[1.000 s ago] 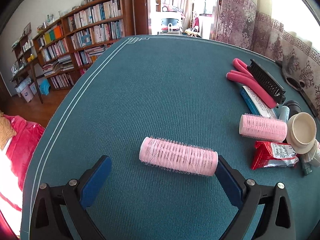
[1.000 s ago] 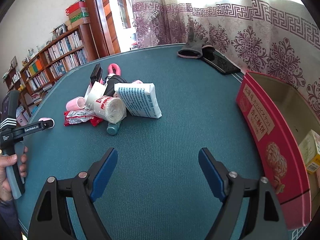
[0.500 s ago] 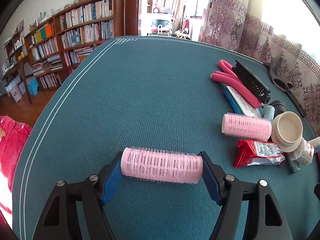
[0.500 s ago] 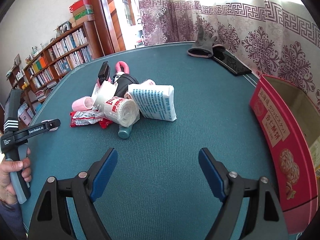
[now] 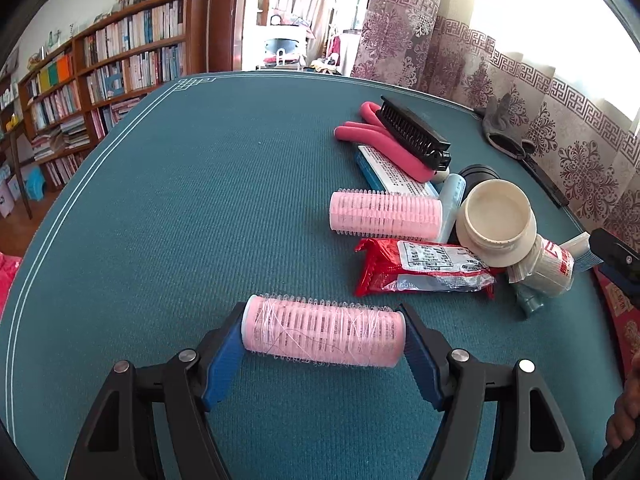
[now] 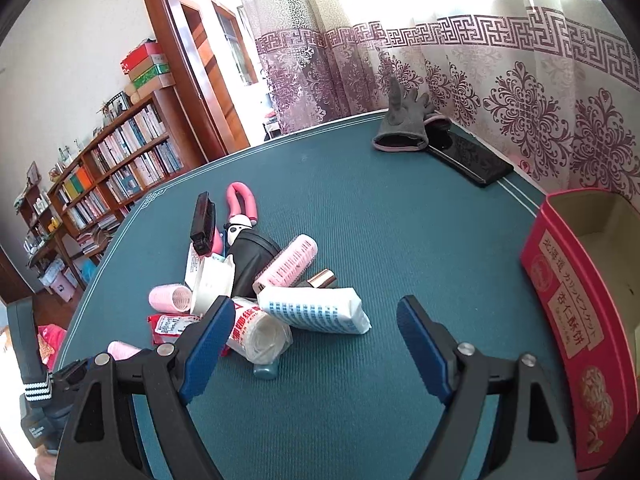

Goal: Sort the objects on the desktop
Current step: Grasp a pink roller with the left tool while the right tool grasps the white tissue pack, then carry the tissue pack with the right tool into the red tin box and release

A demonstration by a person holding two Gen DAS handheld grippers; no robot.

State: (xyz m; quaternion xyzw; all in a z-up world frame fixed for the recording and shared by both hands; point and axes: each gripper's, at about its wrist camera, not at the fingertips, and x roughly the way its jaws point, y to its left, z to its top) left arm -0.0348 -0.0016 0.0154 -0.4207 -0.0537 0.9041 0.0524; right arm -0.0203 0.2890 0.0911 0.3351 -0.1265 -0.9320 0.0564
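Pink and bristly, with loose pale threads snagged on it, a hair roller (image 5: 323, 330) lies crosswise between the blue pads of the left gripper (image 5: 324, 340), one pad pressed against each end, low over the teal table cover (image 5: 192, 216). The jaws stand partly closed, as wide as the roller is long.

Beyond it, to the right, sits the heap of other things: a second pink roller (image 5: 385, 213), a red snack packet (image 5: 424, 271) just in front of it, a cream jar (image 5: 496, 224) on its side, a black comb (image 5: 416, 133) resting on a bent pink foam curler (image 5: 384, 143).

The right gripper (image 6: 314, 338) hangs with its jaws wide apart and nothing between them, pointing at the same heap from the other side (a white tissue pack (image 6: 314, 309) lies nearest its pads). A red cardboard box (image 6: 576, 320) stands open at the table's right edge, and a grey glove (image 6: 402, 128) lies far back by the curtain.
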